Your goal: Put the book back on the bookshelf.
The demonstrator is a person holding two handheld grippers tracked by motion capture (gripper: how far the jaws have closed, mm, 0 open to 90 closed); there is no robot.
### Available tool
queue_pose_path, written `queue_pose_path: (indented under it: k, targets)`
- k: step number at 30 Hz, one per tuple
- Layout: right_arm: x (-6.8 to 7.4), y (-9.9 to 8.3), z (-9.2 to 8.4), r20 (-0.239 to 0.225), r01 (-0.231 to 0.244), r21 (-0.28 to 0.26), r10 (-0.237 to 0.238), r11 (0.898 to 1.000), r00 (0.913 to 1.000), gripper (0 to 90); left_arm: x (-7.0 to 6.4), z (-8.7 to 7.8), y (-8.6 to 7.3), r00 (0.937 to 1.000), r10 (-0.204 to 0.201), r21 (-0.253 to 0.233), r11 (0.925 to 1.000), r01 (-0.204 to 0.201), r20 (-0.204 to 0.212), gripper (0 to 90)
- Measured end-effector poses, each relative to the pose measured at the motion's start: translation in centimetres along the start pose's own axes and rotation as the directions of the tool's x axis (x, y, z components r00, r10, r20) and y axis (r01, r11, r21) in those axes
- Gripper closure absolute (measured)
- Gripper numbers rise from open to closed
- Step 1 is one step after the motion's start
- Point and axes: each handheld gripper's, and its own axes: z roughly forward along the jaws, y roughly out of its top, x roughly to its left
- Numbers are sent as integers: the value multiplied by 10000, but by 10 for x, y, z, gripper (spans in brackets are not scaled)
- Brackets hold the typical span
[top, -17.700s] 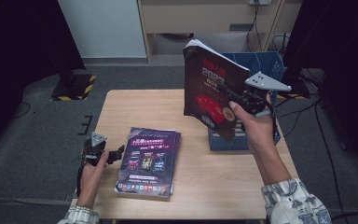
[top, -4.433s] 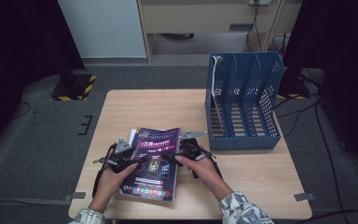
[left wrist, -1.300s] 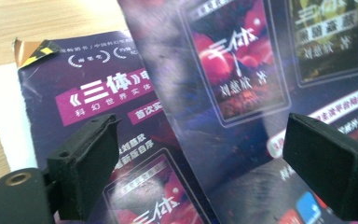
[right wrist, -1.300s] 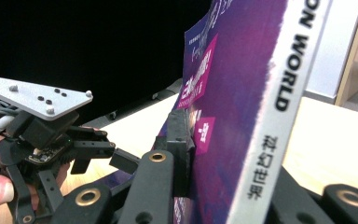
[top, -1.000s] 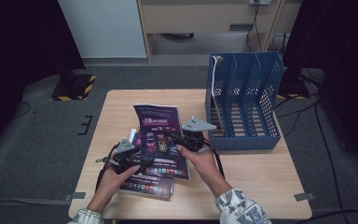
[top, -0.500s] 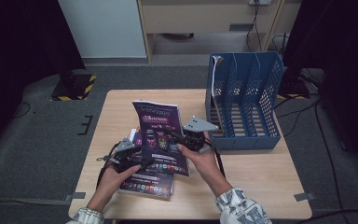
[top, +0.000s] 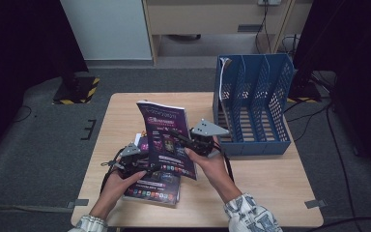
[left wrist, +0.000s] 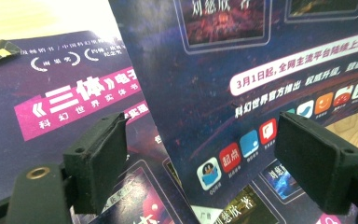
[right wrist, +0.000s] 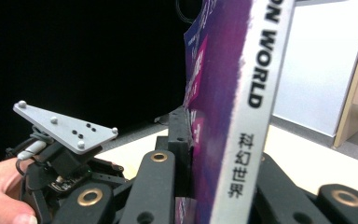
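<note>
- Wooden table (top: 280,193) is seen from the high view with three things on or over it: a blue file rack (top: 252,104) at the far right, a raised magazine (top: 166,140) near the middle, and a second magazine (top: 157,187) lying flat at the near left.
- Blue rack is noted as standing upright with slotted compartments; a pale edge shows in its leftmost slot, what it belongs to cannot be told. The other slots look empty, so most of the filing is judged as left to do.
- Raised magazine is held tilted, well clear of the tabletop, its lower edge over the flat one. It is not yet at the rack; lifting is judged done, carrying and slotting remain.
- Flat magazine is untouched by either tool and is judged next in line.
- Right gripper (top: 189,143) is clamped on the raised magazine's spine side; in the right gripper view the spine (right wrist: 242,112) is pinched between the black jaws.
- Left gripper (top: 152,167) is parted, its jaws having just been closing a little; in the left gripper view the pads (left wrist: 98,161) stand either side of the raised magazine's lower corner without pressing it.
</note>
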Motion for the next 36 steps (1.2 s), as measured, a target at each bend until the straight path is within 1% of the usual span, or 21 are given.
queue_pose_path:
  k: [4, 7, 9, 11, 12, 13, 14, 15, 16, 17, 18, 19, 21, 22, 23, 24, 30, 31, 32, 33, 36]
  targets:
    - [1, 1, 0, -84, 93, -19, -94, 10000, 9999, 815, 1, 1, 1, 10000, 54, -110, 9999, -53, 15, 165]
    - [2, 2, 1, -173, 121, -41, -122, 9999, 9998, 816, 7, 3, 4, 10000, -45, -24, 10000, 45, 0, 146]
    - [3, 2, 1, -213, 125, -56, -126, 9999, 9997, 817, 10, 5, 6, 9998, -117, -33, 9999, 117, 143, 146]
    - [3, 2, 1, -247, 122, -65, -123, 9999, 9996, 817, 12, 8, 8, 9998, -39, 49, 10000, 39, 193, 146]
    - [3, 2, 2, -267, 127, -77, -129, 9999, 9996, 818, 13, 11, 10, 9994, -44, 209, 9998, 37, 356, 152]
    - [3, 2, 2, -267, 127, -77, -129, 9999, 9996, 818, 13, 11, 10, 9994, -44, 209, 9998, 37, 356, 162]
    - [3, 2, 1, -276, 118, -65, -119, 9999, 9995, 818, 13, 12, 10, 9985, 10, 257, 9997, -24, 538, 162]
    - [4, 1, 2, -324, 163, -53, -165, 9999, 9993, 819, 12, 12, 10, 9979, 94, 226, 9997, -109, 648, 250]
    - [4, 1, 2, -324, 163, -53, -165, 9999, 9993, 819, 10, 12, 10, 9969, 242, 217, 9994, -259, 742, 250]
    - [5, 1, 2, -328, 172, -70, -175, 9998, 9993, 820, 8, 12, 11, 9960, 370, 218, 9990, -389, 809, 288]
    - [5, 1, 3, -345, 197, -69, -200, 9998, 9992, 820, 6, 13, 11, 9963, 429, 246, 9987, -449, 748, 342]
    - [5, 1, 3, -338, 219, -67, -221, 9997, 9992, 822, 5, 13, 11, 9970, 450, 258, 9986, -467, 637, 352]
    - [5, 0, 2, -310, 249, -23, -250, 9997, 9992, 822, 6, 10, 12, 9972, 418, 307, 9986, -437, 613, 411]
    - [5, -1, 2, -296, 252, -18, -253, 9997, 9992, 822, 6, 7, 14, 9977, 267, 319, 9991, -288, 630, 444]
    - [4, -1, 2, -228, 222, -25, -222, 9998, 9995, 822, 6, 4, 15, 9978, 193, 277, 9994, -211, 633, 501]
    - [2, -1, 1, -196, 189, -25, -190, 9998, 9996, 822, 7, 2, 15, 9977, 132, 197, 9997, -145, 663, 609]
    - [-2, -2, 0, -31, -3, 141, 4, 9999, 10000, 823, 4, -3, 18, 9975, 81, 161, 9998, -92, 697, 688]
    - [-4, -2, -1, 132, 43, 281, -47, 9996, 9999, 823, 3, -4, 18, 9979, 105, 129, 9999, -114, 643, 703]
    - [-6, -2, -2, 168, -40, 310, 35, 9995, 9999, 824, 3, -6, 19, 9987, 188, 19, 9998, -189, 481, 724]
    - [-6, -2, -2, 168, -40, 310, 35, 9995, 9999, 824, 3, -6, 19, 9987, 188, 19, 9998, -189, 481, 732]
    - [-7, -1, -3, 215, -69, 308, 62, 9995, 9998, 825, 6, -11, 20, 9999, 136, -252, 9996, -135, 45, 759]
